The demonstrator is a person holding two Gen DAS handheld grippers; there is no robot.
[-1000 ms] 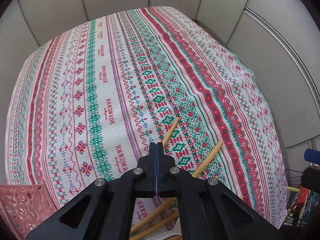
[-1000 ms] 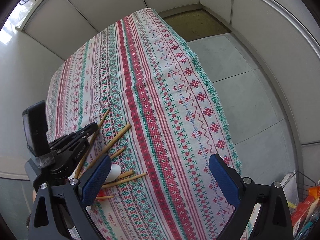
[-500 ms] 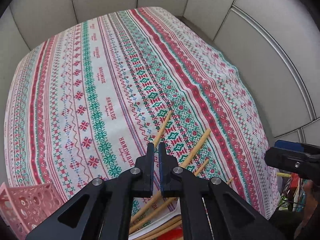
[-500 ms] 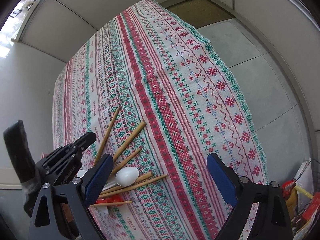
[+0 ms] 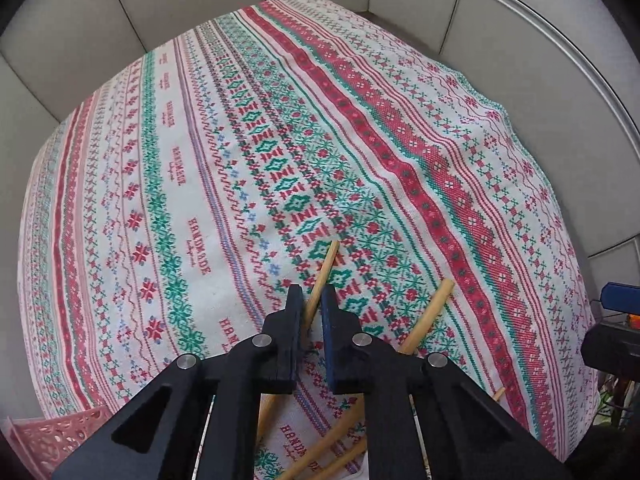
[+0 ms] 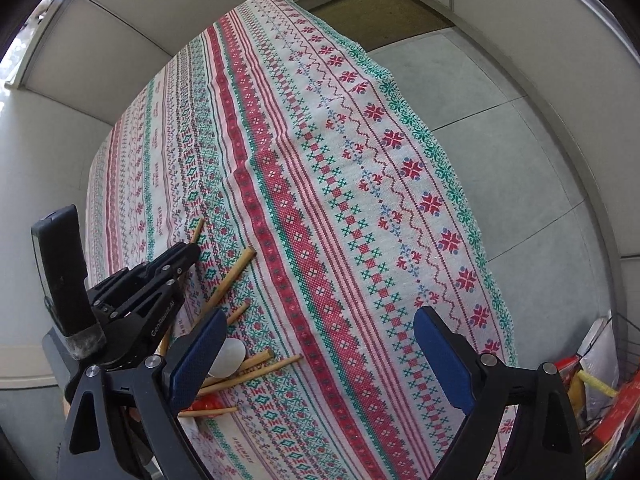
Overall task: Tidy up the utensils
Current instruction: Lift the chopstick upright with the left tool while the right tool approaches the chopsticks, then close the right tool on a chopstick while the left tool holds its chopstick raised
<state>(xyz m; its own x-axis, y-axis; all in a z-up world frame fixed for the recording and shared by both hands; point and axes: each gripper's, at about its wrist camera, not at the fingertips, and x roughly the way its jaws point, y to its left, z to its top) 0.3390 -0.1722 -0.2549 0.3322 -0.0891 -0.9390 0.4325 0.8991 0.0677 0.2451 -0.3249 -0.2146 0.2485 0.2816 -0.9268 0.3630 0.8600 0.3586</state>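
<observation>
Chopstick: the chopstick (image 5: 320, 280) lies flat on the tablecloth (image 5: 180, 200), its far tip showing beyond the left gripper (image 5: 311, 300), its shaft running back between the two fingers.
Pile: more chopsticks (image 6: 256, 368) and a white spoon (image 6: 228, 356) lie crossed nearer the table's front edge than that stick; a thicker one (image 5: 428, 316) lies just right of it.
Basket: a pink basket (image 5: 52, 440) sits at the table's front left corner, left of the pile; likely the place for the utensils.
Risk: if the fingers shut off-centre, the round stick could roll or pivot out of the grip; pressing down could snag the soft cloth; a lift could drag sticks crossing it lower down.
Left gripper: tilted down over the stick, jaws narrow, a slim gap straddling it, not clamped as far as can be judged.
Right gripper: the right gripper (image 6: 320, 364) hangs right of the pile above the cloth, jaws wide, holding nothing.
</observation>
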